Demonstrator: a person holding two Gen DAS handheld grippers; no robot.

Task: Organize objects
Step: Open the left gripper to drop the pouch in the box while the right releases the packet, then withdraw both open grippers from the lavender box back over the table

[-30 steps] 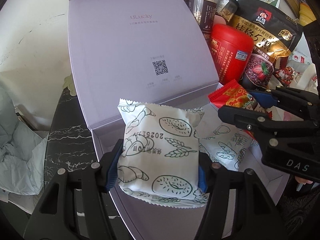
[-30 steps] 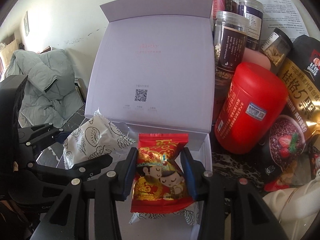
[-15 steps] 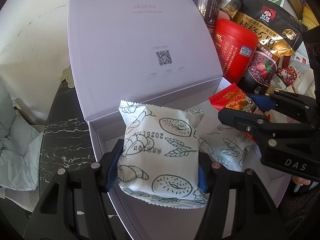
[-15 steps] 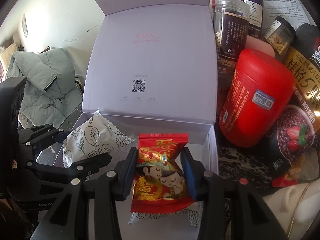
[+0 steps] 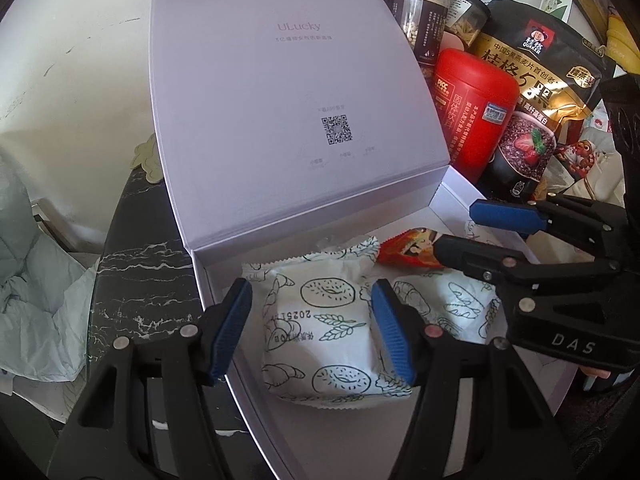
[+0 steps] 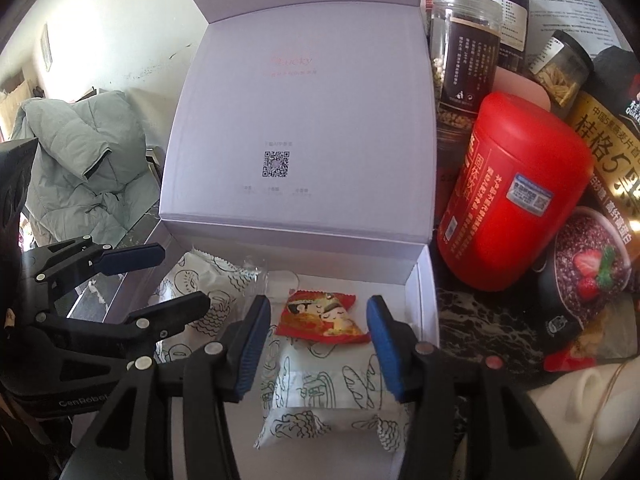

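Note:
A white gift box point(image 5: 224, 300) point(image 6: 424, 280) stands open with its lid up. My left gripper point(image 5: 312, 328) is open over the box, its blue pads on either side of a white pastry packet point(image 5: 324, 328) that lies on the box floor. My right gripper point(image 6: 316, 340) is open above a red candy packet point(image 6: 320, 316), which rests on a second white packet point(image 6: 320, 392). The red packet point(image 5: 408, 250) and the second white packet point(image 5: 452, 304) also show in the left wrist view. Each gripper shows in the other's view, the right one point(image 5: 472, 232) and the left one point(image 6: 172, 280).
Right of the box stand a red canister point(image 6: 512, 204), a black oat bag point(image 5: 540, 80) and several clear jars point(image 6: 468, 56). The dark marble tabletop point(image 5: 140, 280) ends at the left, where a grey jacket point(image 6: 80, 160) lies.
Both grippers have lowered into the box and opened. The white packet and the red packet were let go and now lie in the box.

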